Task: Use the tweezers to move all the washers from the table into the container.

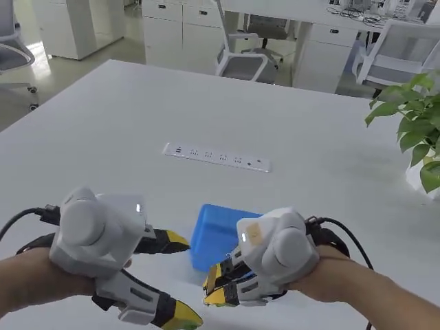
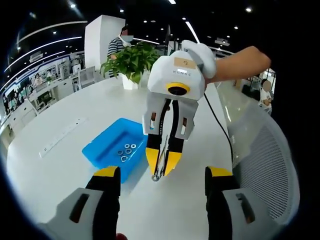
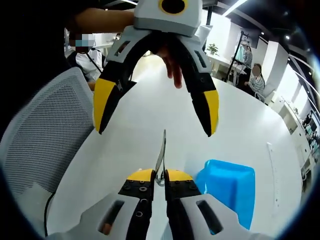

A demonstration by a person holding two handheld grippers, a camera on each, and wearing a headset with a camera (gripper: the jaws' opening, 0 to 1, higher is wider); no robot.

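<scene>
Right gripper clenched on the tweezers, tips angled down at the table just beside the blue container — container at its 12 o'clock in the head view. Left gripper released, jaws spread wide, gripping nothing — several washers lie inside the container.

One left gripper, one right gripper, one tweezers, one container, one power strip
</scene>
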